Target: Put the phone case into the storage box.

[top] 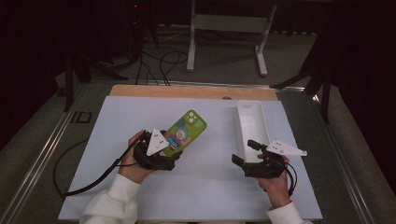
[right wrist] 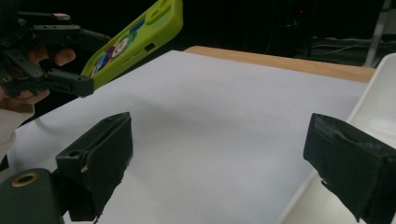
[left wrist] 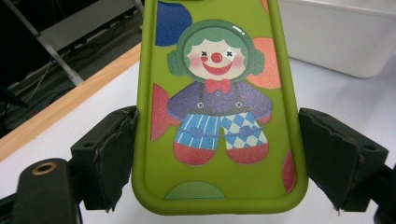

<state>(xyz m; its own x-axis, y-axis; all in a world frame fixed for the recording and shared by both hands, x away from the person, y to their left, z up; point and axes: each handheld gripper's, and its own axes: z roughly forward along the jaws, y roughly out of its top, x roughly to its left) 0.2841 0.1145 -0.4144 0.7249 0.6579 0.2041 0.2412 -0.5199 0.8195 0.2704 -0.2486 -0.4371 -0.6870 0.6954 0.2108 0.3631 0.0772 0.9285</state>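
Note:
A green phone (top: pixel 187 130) with a clown picture on its back is held up off the white table sheet (top: pixel 205 186), tilted with its far end higher. My left gripper (top: pixel 173 151) is shut on the phone's near end, one pad against each long edge. In the left gripper view the phone (left wrist: pixel 219 107) sits between the two black jaws. In the right gripper view the phone (right wrist: pixel 135 37) and left gripper (right wrist: pixel 70 56) appear at the upper left. My right gripper (top: pixel 244 152) hovers open with nothing between its fingers, beside the near end of a white tray (top: pixel 239 121).
The long white tray (right wrist: pixel 378 93) lies lengthwise at the right of the sheet and looks empty. A wooden strip (top: pixel 187 91) borders the far edge of the table. Beyond it are a metal stand and cables on the floor.

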